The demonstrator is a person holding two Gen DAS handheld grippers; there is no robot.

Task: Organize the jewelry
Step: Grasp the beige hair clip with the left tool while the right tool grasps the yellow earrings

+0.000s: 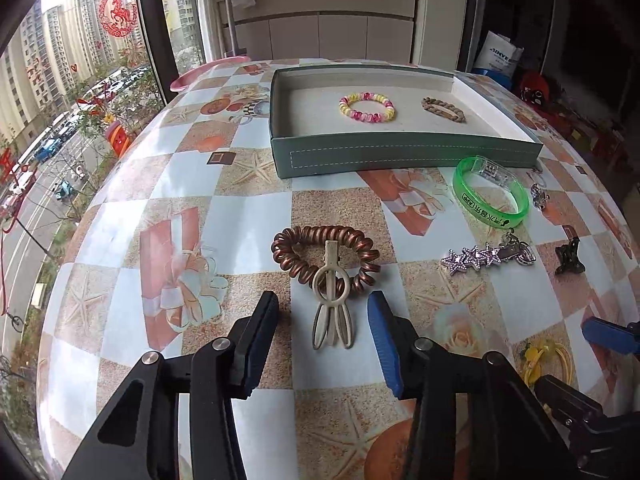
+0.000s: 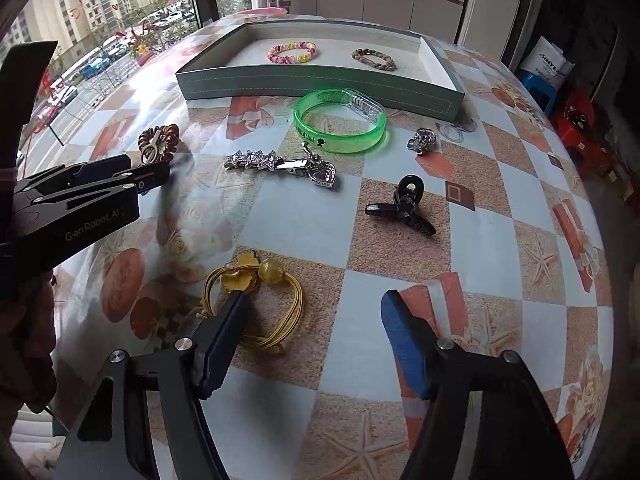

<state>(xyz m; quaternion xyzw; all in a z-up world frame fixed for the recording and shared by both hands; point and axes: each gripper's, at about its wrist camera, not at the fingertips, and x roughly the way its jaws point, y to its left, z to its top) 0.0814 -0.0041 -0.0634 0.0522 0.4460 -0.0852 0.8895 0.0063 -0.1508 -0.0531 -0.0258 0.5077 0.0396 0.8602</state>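
A grey-green tray [image 1: 400, 156] [image 2: 320, 90] at the table's far side holds a pink-yellow bead bracelet [image 1: 367, 107] [image 2: 293, 52] and a tan braided bracelet [image 1: 444, 109] [image 2: 373, 59]. My left gripper [image 1: 324, 312] is open, its fingers either side of a cream hair clip [image 1: 331, 312] that lies across a copper spiral hair tie [image 1: 324, 252] [image 2: 158, 143]. My right gripper [image 2: 316, 300] is open, low over the table, its left finger [image 2: 224, 336] over a yellow hair tie [image 2: 256, 300] [image 1: 544, 360].
Loose on the checked tablecloth lie a green bangle [image 2: 340, 124] [image 1: 490, 192], a silver star clip [image 2: 260, 161] [image 1: 476, 258], a heart pendant [image 2: 322, 174], a black claw clip [image 2: 404, 206] [image 1: 568, 258] and a small silver charm [image 2: 422, 141]. A window is at the left.
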